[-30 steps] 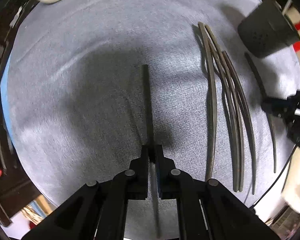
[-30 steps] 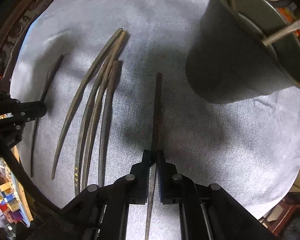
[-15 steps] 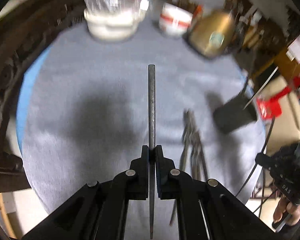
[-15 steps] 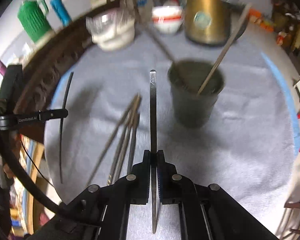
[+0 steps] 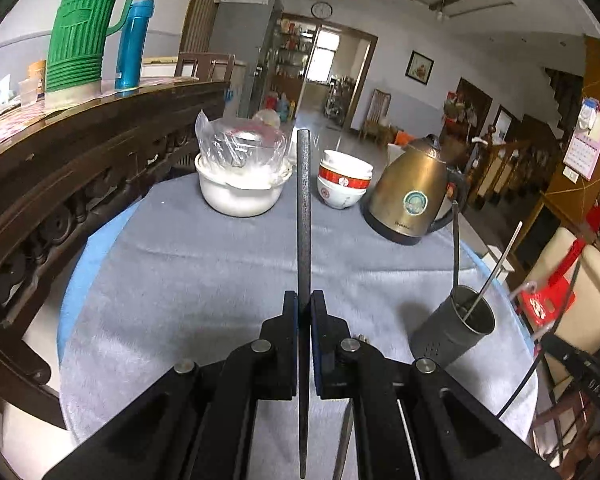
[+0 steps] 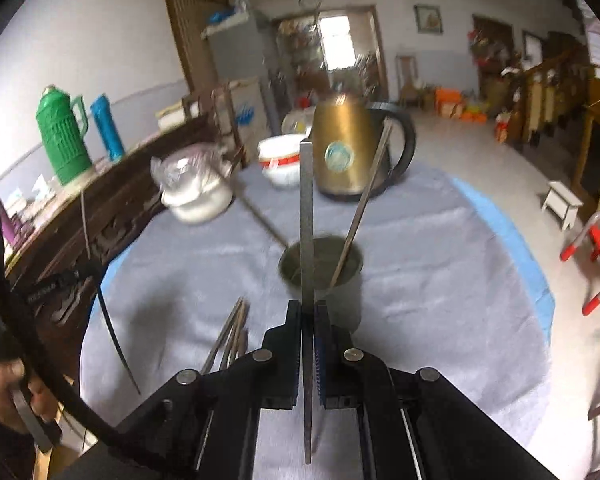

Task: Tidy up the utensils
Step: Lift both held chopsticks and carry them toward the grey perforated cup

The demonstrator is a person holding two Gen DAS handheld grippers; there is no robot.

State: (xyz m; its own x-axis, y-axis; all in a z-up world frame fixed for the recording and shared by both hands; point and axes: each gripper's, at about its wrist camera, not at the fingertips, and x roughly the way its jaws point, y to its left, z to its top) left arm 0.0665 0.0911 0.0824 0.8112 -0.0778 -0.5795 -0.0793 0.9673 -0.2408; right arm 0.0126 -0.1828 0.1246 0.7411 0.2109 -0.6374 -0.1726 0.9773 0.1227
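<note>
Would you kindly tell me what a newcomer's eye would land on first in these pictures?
Each claw is shut on a dark chopstick that sticks up mid-frame: the left claw holds one chopstick, the right claw another. Just past the right claw's chopstick stands a grey utensil cup on the grey tablecloth, and a brass-coloured kettle sits at the table's far side.

Soft fuzzy grey cloth (image 5: 204,280) over the table. Shiny gold metal kettle (image 5: 414,192). Dull grey metal cup (image 5: 452,330). Dark matt chopstick (image 5: 303,216), a bit rough. Shiny white bowls (image 5: 344,186). Crinkly clear plastic bag (image 5: 240,146).
</note>
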